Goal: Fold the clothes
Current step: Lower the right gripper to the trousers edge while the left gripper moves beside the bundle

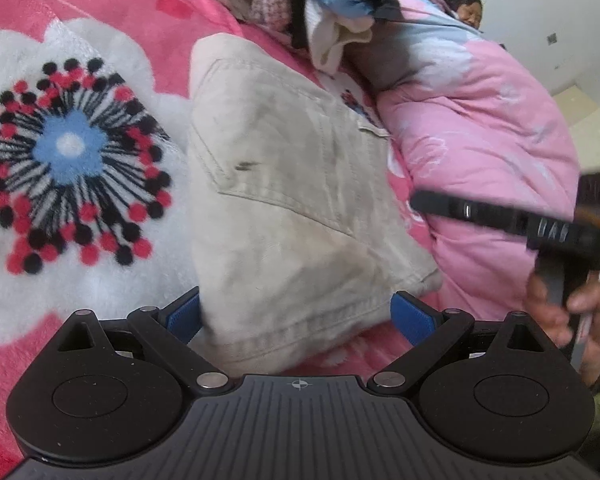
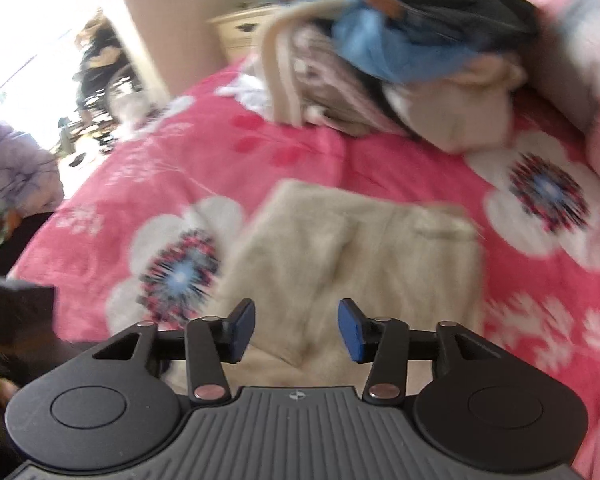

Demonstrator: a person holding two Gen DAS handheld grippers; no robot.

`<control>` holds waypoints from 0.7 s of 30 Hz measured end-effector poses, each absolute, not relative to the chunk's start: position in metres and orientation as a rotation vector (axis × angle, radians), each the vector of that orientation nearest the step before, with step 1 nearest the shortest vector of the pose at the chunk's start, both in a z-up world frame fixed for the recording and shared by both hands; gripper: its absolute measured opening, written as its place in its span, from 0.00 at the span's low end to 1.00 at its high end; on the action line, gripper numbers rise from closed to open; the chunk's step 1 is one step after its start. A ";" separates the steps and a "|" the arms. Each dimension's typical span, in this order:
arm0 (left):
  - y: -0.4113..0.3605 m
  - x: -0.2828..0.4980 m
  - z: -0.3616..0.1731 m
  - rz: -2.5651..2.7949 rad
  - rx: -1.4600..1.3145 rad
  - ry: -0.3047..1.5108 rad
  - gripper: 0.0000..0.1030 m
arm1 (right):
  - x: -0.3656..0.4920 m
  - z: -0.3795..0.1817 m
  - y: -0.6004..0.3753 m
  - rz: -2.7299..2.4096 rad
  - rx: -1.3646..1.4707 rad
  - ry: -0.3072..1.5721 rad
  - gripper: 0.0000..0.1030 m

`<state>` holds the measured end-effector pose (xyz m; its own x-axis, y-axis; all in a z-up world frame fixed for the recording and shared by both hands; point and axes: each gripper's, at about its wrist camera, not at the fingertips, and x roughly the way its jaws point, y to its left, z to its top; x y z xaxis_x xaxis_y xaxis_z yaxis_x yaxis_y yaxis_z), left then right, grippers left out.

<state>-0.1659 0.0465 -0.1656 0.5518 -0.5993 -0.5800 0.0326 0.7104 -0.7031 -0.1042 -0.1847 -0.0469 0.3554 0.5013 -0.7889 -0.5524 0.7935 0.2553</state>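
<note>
- folded beige trousers [image 1: 292, 200] lie flat on the pink flowered blanket [image 1: 72, 152], a seamed pocket facing up.
- left gripper [image 1: 296, 316] stands wide apart, its blue pads either side of the trousers' near edge, not pinching.
- right gripper [image 2: 296, 328] hangs above the trousers [image 2: 352, 248], jaws parted, nothing between them.
- a heap of unfolded clothes [image 2: 400, 64] sits well beyond, near a pink quilt [image 1: 480, 140].
</note>
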 end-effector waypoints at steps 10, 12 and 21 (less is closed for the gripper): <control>0.045 -0.175 -0.168 -0.380 -0.741 0.837 0.94 | -0.086 -0.064 -0.067 0.720 -0.424 1.086 0.56; 0.045 -0.177 -0.168 -0.375 -0.750 0.817 0.94 | -0.090 -0.071 -0.051 0.723 -0.487 1.078 0.58; 0.039 -0.183 -0.160 -0.393 -0.681 0.750 0.94 | -0.101 -0.093 -0.018 0.684 -0.633 1.079 0.69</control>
